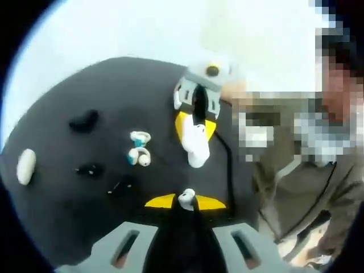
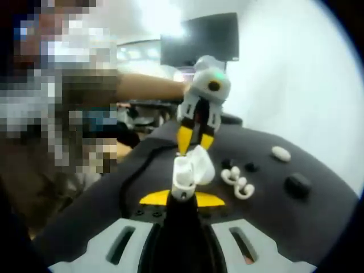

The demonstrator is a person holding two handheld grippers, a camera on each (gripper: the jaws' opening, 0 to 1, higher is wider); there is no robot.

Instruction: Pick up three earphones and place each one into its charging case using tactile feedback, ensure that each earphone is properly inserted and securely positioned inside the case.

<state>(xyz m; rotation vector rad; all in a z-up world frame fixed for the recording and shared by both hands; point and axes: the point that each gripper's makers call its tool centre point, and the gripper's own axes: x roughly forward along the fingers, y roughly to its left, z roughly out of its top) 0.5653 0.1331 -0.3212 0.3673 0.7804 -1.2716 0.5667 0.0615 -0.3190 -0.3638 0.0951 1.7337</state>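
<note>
Earbud [image 1: 186,198] pinched in the left gripper [image 1: 185,202]; white case [image 2: 190,168], lid apparently open, clamped in the right gripper [image 2: 182,196], just ahead of the left jaws. Likely the insertion step: calls for lining up over the socket, then pressing gently until seated. Beyond the jaws, more earphones [image 1: 139,149] on the black mat [image 1: 114,91]. No readable writing.

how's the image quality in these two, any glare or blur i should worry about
Left gripper view: the pale background beyond the round black table is washed out, and the white open charging case is overexposed and soft. Right gripper view: bright ceiling glare at top, the small white earbud lacks detail, and fisheye bends the table edge. Both are mildly blurred.
</note>
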